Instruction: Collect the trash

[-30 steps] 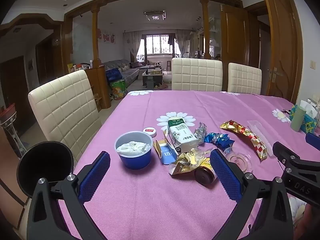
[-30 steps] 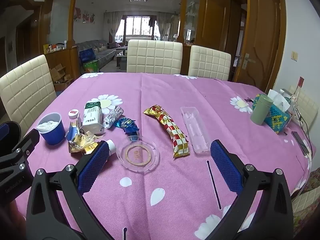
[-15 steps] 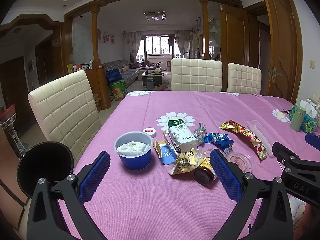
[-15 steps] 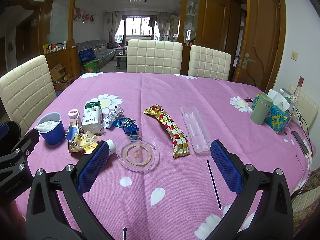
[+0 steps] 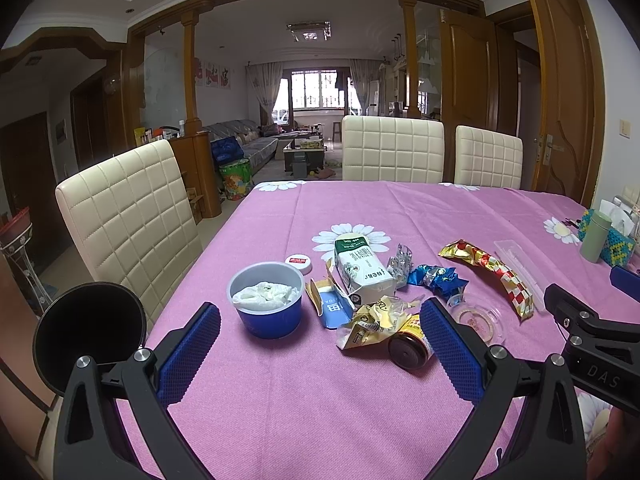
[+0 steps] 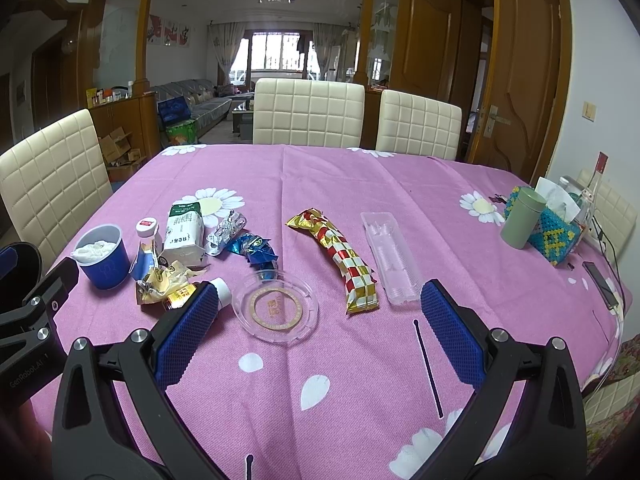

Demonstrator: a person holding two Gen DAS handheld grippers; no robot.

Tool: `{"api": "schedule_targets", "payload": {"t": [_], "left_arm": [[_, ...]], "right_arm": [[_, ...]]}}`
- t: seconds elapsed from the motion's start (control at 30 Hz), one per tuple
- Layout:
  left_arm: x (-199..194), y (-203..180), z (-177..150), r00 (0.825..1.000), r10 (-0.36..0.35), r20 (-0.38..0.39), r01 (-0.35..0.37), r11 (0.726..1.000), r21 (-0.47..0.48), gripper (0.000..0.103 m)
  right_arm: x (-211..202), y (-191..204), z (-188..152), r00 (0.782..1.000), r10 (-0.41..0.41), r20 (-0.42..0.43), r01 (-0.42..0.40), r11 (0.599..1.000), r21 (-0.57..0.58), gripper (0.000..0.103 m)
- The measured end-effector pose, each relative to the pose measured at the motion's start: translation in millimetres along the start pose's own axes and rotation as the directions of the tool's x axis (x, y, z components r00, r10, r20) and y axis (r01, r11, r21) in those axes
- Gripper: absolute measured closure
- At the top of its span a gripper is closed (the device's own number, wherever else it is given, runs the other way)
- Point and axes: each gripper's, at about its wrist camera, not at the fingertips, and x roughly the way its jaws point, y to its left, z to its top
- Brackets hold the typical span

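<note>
Trash lies scattered on the pink flowered tablecloth (image 5: 304, 408). A blue cup (image 5: 267, 305) (image 6: 103, 256) holds crumpled white tissue. Beside it are a white milk carton (image 5: 362, 270) (image 6: 185, 236), a gold wrapper (image 5: 370, 322), a small brown bottle (image 5: 410, 346) on its side, a blue foil wrapper (image 5: 436, 278) (image 6: 254, 248), a silver wrapper (image 5: 401, 261) and a long red-gold snack bag (image 6: 340, 260) (image 5: 492, 272). My left gripper (image 5: 320, 354) hovers open just short of the cup and bottle. Over the table's near edge my right gripper (image 6: 320, 330) stands open, with nothing between its fingers.
A clear glass ashtray (image 6: 276, 308), a clear plastic tray (image 6: 390, 260), a green canister (image 6: 522, 218) and a beaded tissue box (image 6: 556, 236) stand on the table. A phone (image 6: 600, 284) lies at the right edge. Cream chairs (image 5: 128, 224) (image 6: 308, 116) surround the table.
</note>
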Motion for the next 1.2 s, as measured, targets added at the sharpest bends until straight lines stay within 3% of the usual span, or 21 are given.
{"api": "schedule_targets", "payload": {"t": [1.2], "left_arm": [[0.9, -1.7, -2.0, 1.0, -0.002, -0.004, 0.002, 1.0, 0.001, 0.006]], "right_arm": [[2.9, 0.2, -1.7, 1.0, 0.002, -0.007, -0.002, 1.0, 0.0, 0.003]]}}
